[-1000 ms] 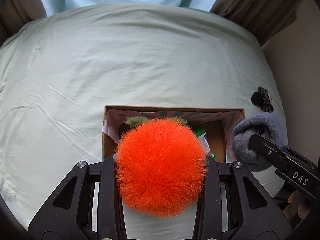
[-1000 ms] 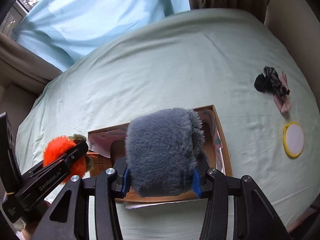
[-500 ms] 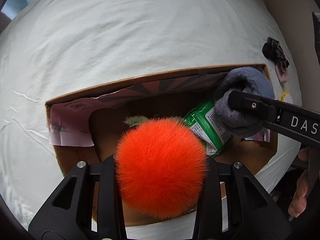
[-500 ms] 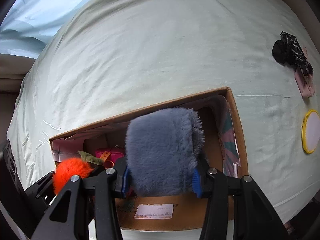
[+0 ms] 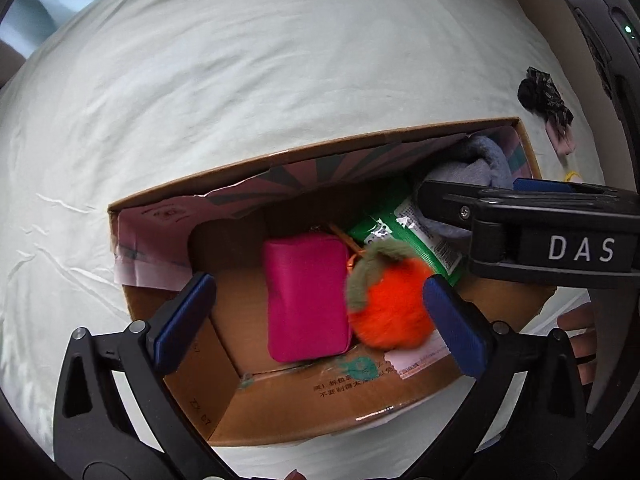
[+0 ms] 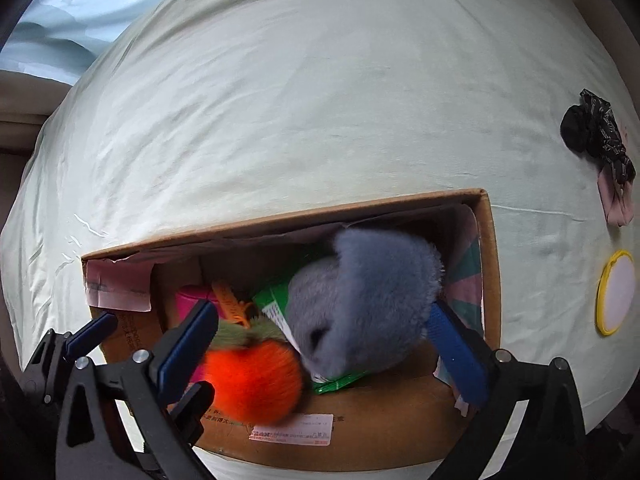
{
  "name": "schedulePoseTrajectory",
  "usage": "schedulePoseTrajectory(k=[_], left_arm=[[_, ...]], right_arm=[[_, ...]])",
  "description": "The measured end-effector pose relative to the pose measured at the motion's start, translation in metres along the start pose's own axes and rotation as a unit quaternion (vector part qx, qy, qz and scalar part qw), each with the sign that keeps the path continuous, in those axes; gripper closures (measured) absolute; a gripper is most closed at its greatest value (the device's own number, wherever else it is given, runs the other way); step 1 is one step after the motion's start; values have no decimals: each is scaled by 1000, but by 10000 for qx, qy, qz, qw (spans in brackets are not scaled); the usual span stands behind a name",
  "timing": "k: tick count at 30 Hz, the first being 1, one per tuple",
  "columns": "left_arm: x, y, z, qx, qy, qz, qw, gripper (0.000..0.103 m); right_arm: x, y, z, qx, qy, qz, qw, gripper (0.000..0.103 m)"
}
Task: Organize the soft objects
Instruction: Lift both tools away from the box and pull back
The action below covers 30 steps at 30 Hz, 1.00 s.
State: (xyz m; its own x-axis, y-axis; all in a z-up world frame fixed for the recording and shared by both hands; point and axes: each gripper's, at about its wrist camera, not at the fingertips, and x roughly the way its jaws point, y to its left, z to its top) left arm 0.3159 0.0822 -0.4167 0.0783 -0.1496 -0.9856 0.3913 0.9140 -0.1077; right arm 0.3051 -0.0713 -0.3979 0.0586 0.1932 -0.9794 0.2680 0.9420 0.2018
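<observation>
Orange fluffy pompom (image 5: pixel 394 306) with a green felt leaf inside the cardboard box (image 5: pixel 304 408), free between the spread blue pads of the left hand-held gripper (image 5: pixel 320 312), slightly blurred, just beside a pink pouch (image 5: pixel 306 298) on the box floor. Grey plush toy (image 6: pixel 364 300) also inside the box, toward its right end, blurred too, over a green packet (image 5: pixel 416 232); not possible to tell whether resting or in the air. Right hand-held gripper (image 6: pixel 324 344) wide, its blue pads to both sides of the grey toy and not pressing it. In the left wrist view, the right hand-held gripper seen from the side above the right part of the box, with the letters DAS on its body. Both hand-held grippers empty, jaws apart, above the open box. Box on a bed (image 6: pixel 320 100) covered with a pale green wrinkled sheet. To the right of the box, apart from it on the sheet, a black scrunchie (image 6: pixel 592 132) touching a pink piece of cloth (image 6: pixel 618 200), and nearer, a round yellow-rimmed disc (image 6: pixel 616 292).
</observation>
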Motion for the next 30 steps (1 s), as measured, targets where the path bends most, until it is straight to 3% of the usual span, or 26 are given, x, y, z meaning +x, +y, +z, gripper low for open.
schedulePoseTrajectory(k=[9, 15, 30], left_arm=[[-13, -1, -7, -49, -56, 30, 10000, 0], [-42, 1, -16, -67, -296, 163, 9994, 0], [-176, -9, -72, -200, -1438, 255, 9891, 0]], right_arm=[[-19, 9, -3, -96, -214, 55, 9997, 0], [-44, 21, -16, -386, -325, -97, 9987, 0], [-177, 49, -89, -836, -1575, -52, 9840, 0]])
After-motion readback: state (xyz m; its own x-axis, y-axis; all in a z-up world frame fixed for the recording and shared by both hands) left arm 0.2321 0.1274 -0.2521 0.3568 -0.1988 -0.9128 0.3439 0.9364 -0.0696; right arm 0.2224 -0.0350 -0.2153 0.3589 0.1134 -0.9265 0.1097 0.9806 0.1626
